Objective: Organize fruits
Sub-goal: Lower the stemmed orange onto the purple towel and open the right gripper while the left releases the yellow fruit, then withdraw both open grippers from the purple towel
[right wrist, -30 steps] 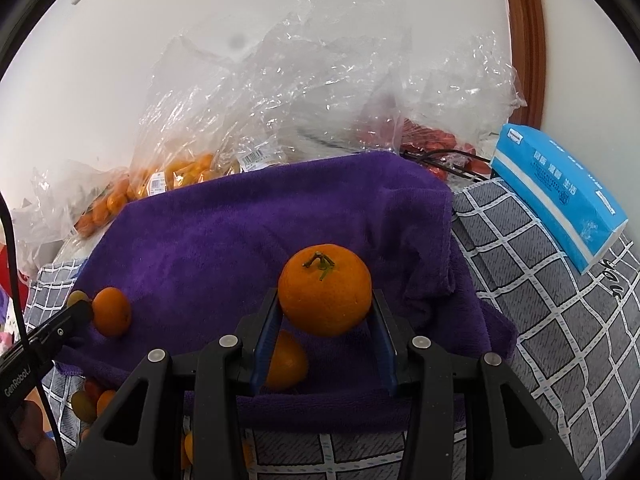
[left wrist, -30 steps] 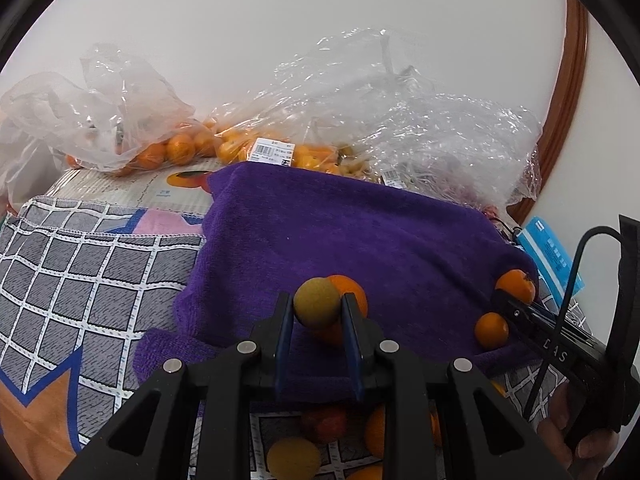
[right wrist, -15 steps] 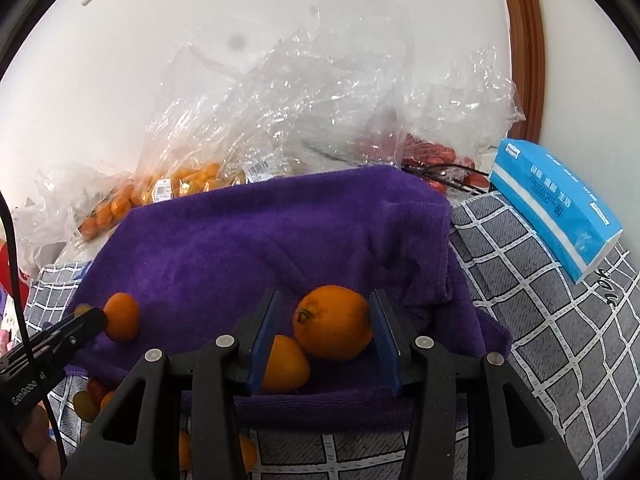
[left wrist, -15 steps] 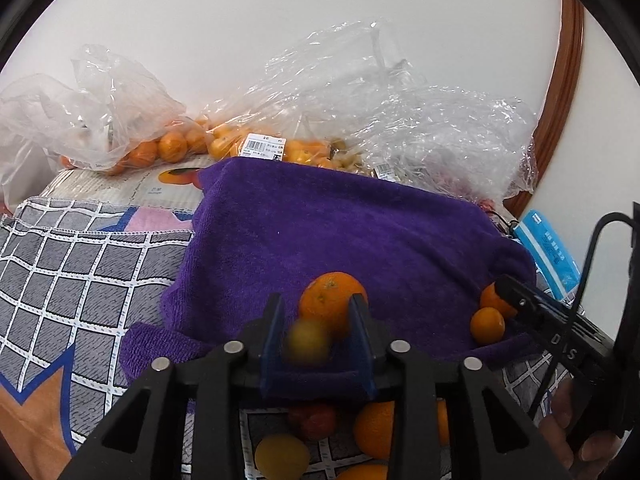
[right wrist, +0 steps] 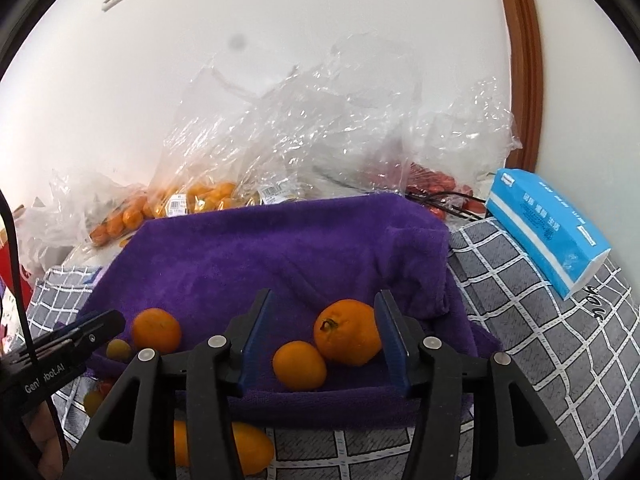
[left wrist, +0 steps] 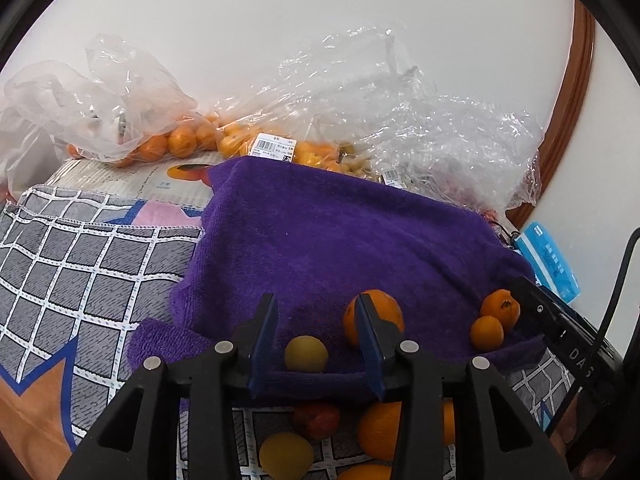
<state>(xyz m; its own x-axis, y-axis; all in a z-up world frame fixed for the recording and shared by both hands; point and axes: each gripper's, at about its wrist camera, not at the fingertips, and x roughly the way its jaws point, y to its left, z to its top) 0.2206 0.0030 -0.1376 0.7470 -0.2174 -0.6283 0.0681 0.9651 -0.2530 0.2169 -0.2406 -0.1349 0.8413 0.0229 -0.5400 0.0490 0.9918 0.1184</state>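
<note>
1. Left wrist view: rides behind the left gripper, looking forward and down, close over the purple towel.
2. Right wrist view: same pose behind the right gripper.
3. Shared: towel, plastic bags, blue box, probably the same oranges.

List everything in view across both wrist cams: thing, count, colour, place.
soft terry towel: 1, purple, centre, over the checked cloth
round oranges on the towel: 3, orange; stemmed one, smaller one, left one
small round yellowish fruit: 1, towel's front edge
loose fruit: several, orange, yellow, red; below the towel
crinkled clear plastic bags: several, at the wall, holding oranges
cardboard tissue box: 1, blue, right
checked cloth: 1, grey-white
left gripper: jaws opening, nothing gripped
right gripper: jaws opening, nothing gripped
</note>
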